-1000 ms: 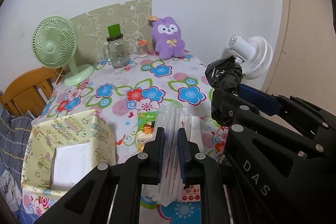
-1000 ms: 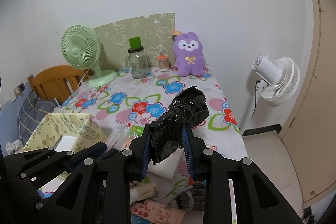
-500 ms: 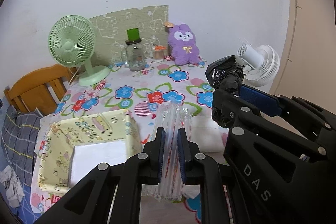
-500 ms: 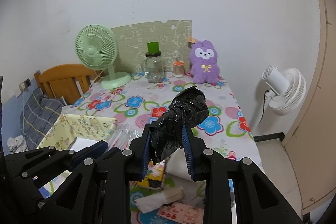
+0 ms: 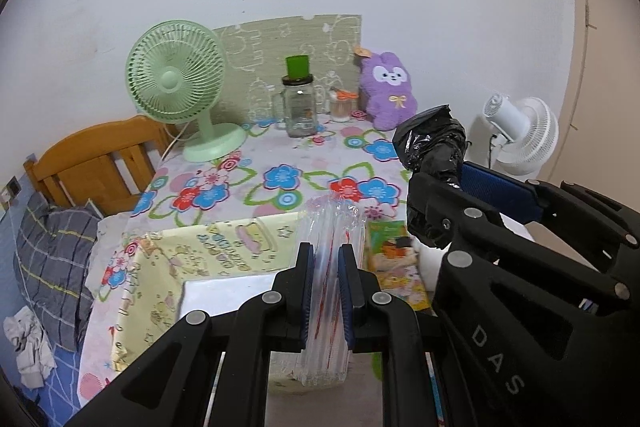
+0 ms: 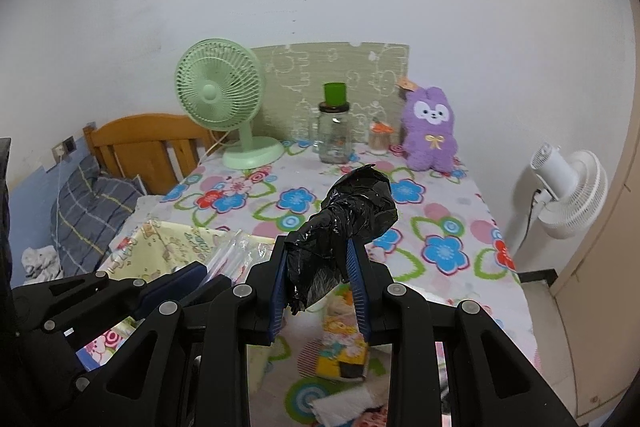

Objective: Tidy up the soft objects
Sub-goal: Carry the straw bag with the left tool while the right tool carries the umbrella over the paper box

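Between the pads of the left gripper (image 5: 326, 269), in the left wrist view, a clear air-cushion wrap (image 5: 325, 287) is being squeezed, its long axis running away from the camera over the yellow box (image 5: 160, 267); its lower end is blurring against the tablecloth (image 5: 280, 179).

From the right wrist, the right gripper (image 6: 318, 275) is clamping a black plastic bundle (image 6: 352, 215) (crumpled, contents hidden), which is pointing up and away toward the purple plush (image 6: 430, 129). Packets below are looking blurred.
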`<state>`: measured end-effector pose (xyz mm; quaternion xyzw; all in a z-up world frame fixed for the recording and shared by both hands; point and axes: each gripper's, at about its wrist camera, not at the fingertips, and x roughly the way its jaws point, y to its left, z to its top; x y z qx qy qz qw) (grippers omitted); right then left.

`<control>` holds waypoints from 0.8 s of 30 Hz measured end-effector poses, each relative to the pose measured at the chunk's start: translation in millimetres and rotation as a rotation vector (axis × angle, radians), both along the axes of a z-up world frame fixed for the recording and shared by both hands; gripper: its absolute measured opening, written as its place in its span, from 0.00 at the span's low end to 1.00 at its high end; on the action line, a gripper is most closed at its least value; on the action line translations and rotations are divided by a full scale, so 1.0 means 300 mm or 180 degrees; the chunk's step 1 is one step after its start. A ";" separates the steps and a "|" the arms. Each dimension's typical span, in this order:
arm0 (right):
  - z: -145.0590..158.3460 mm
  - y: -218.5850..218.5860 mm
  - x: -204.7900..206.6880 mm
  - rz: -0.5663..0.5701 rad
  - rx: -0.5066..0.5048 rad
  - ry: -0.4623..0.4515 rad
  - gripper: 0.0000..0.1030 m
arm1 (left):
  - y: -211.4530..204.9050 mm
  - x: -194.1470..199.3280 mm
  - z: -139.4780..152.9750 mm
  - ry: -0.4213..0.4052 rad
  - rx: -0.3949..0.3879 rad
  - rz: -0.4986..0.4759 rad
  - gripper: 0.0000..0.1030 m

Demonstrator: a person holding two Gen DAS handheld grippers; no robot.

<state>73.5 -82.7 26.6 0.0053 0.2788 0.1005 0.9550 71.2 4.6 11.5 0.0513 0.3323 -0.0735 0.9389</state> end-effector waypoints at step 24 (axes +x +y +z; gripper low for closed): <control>-0.105 0.259 0.144 0.0505 -0.0016 0.0272 0.31 | 0.246 0.129 -0.121 0.0148 0.0084 0.0402 0.11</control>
